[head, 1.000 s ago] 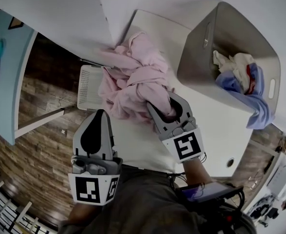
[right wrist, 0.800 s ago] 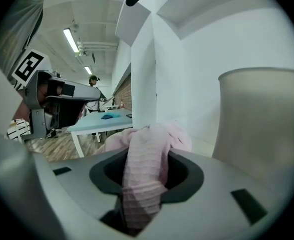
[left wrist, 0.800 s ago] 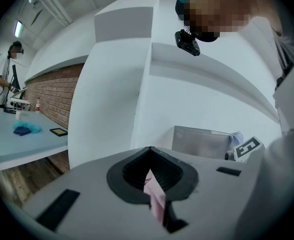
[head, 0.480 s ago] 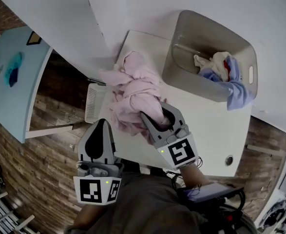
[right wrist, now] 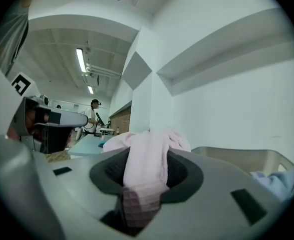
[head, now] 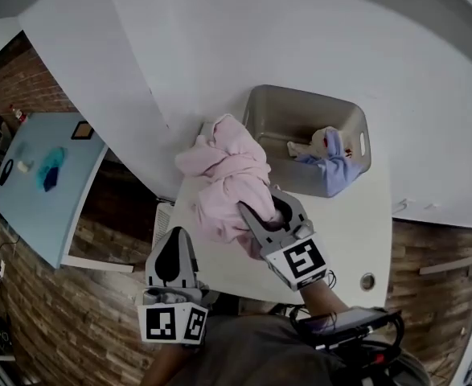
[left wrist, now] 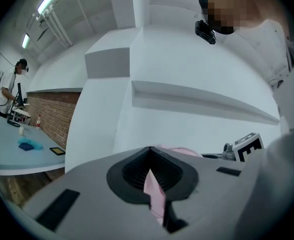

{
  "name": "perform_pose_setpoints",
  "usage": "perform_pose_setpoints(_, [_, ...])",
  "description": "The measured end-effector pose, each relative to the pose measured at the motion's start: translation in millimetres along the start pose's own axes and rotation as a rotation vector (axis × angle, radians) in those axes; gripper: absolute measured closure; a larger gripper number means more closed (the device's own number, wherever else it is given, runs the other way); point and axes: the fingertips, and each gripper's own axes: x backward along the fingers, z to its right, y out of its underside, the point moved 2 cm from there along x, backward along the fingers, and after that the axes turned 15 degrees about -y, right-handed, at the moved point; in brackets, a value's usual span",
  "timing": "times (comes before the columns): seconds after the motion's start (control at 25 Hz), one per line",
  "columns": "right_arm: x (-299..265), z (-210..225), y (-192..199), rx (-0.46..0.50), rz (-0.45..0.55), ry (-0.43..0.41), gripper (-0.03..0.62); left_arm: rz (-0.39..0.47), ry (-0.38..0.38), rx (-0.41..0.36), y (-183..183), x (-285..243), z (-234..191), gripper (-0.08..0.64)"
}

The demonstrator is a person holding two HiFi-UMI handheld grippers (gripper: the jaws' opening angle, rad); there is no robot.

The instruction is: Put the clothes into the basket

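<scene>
1. The right tool (head: 265, 206) is pinching a thick fold of the pink garment (head: 223, 167). The left tool (head: 173, 236) has its jaws pressed together on what looks like a thin pink strip of the same garment.
2. The garment hangs in a bunch from the right tool above the tabletop (head: 356, 232). It is just beside the basket (head: 256, 119) and not yet inside it. Other clothes already lie in the basket.
3. The low, trailing folds could catch on the basket's near wall during the carry across, shoving the basket or tugging the cloth out of the grip.
4. The left tool's hold looks slight. If it slips, that side may drop and drag on the tabletop or slide off its edge.
5. A blue cloth (head: 336, 175) already drapes over the basket's wall. Letting go too early could leave the pink garment hanging over the rim the same way, and its weight could pull it back out.
</scene>
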Motion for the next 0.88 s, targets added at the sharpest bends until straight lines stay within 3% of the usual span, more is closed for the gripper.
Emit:
perform_pose_setpoints(0.36, [64.5, 52.4, -57.5, 0.077, 0.097, 0.154, 0.436, 0.092, 0.080, 0.000, -18.3, 0.3, 46.2, 0.552])
perform_pose_setpoints(0.56, [92.2, 87.6, -62.8, 0.043, 0.032, 0.278, 0.436, 0.080, 0.118, 0.003, -12.9, -14.0, 58.4, 0.552])
perform_pose_setpoints(0.76, [104.6, 126.4, -63.6, 0.054, 0.089, 0.356, 0.433, 0.061, 0.160, 0.007, -10.7, -41.1, 68.8, 0.552])
perform_pose_setpoints(0.88, [100.6, 148.7, -57.9, 0.028, 0.071, 0.386, 0.431, 0.056, 0.176, 0.006, -7.5, -61.0, 68.7, 0.552])
